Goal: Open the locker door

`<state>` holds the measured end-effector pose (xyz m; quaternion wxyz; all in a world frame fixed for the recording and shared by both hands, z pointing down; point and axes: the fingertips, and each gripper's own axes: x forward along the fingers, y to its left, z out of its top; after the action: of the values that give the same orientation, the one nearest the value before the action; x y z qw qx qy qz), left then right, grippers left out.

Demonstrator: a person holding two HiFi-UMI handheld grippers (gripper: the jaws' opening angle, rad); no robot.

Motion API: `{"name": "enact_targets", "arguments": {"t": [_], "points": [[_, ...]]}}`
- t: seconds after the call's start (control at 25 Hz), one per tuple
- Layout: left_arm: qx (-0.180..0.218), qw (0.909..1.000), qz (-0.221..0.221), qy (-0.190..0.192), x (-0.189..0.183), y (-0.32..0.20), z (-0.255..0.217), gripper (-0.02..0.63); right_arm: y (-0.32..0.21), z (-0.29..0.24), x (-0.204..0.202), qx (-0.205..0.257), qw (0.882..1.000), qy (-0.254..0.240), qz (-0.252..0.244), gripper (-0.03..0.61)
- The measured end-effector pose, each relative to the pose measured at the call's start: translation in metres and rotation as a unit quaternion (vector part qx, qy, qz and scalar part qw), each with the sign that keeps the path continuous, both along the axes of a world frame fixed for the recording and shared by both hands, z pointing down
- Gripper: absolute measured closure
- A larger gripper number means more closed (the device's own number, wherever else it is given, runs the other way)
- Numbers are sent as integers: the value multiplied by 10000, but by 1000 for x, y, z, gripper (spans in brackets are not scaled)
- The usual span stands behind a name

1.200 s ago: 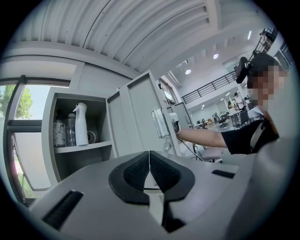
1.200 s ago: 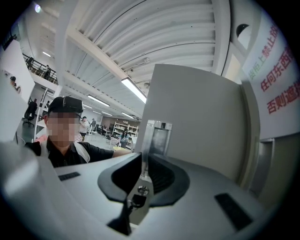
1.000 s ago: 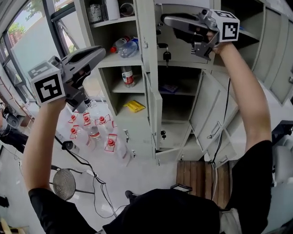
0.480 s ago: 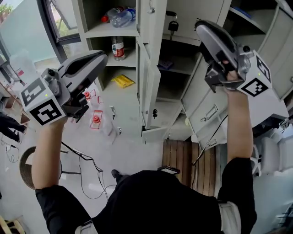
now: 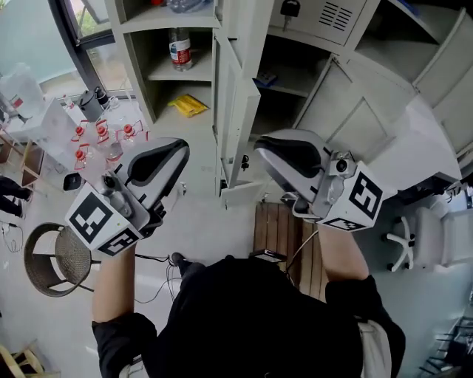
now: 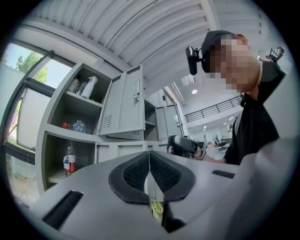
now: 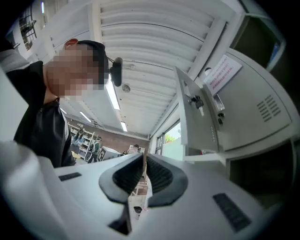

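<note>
A person in a black top stands facing a bank of lockers, arms drawn in close to the chest. The grey plastic left gripper (image 5: 164,156), with its black-and-white marker cube, is held low, its jaws pressed together on nothing. The matching right gripper (image 5: 284,155) sits beside it, also closed and empty. Both are well apart from the lockers.

Beyond them is a pale glossy floor with a slatted wooden board (image 5: 284,229) and a round mesh stool (image 5: 55,258). A cluster of red-capped clear bottles (image 5: 103,136) stands to the left.

Further off, the pale grey metal locker door (image 5: 236,103) stands swung out, edge-on to the person. Other doors to its right are open too. A clear water bottle (image 5: 179,48) and a yellow packet (image 5: 188,105) sit on open shelves, with a window (image 5: 81,22) at far left.

The opening looks done. If another door remains, a gripper must lift, part its jaws and take the door's edge.
</note>
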<state>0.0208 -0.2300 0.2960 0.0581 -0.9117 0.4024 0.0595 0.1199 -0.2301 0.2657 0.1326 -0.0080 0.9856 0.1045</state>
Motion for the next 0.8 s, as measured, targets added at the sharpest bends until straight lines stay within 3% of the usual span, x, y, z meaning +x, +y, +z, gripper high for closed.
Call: {"name": "enact_targets", "arguments": {"t": [0.24, 0.36, 0.56, 0.8], "points": [[-66, 9999, -118, 16, 15, 17, 69, 597, 15, 77, -18, -764, 9965, 217, -248, 548], [-49, 10000, -50, -9, 26, 26, 97, 597, 25, 112, -24, -937, 9935, 394, -505, 548], [-382, 9981, 66, -488, 49, 28, 163, 597, 30, 163, -21, -1233, 9891, 534, -595, 558], [-1010, 9948, 108, -66, 62, 28, 235, 597, 34, 230, -15, -1504, 9832, 879, -539, 568]]}}
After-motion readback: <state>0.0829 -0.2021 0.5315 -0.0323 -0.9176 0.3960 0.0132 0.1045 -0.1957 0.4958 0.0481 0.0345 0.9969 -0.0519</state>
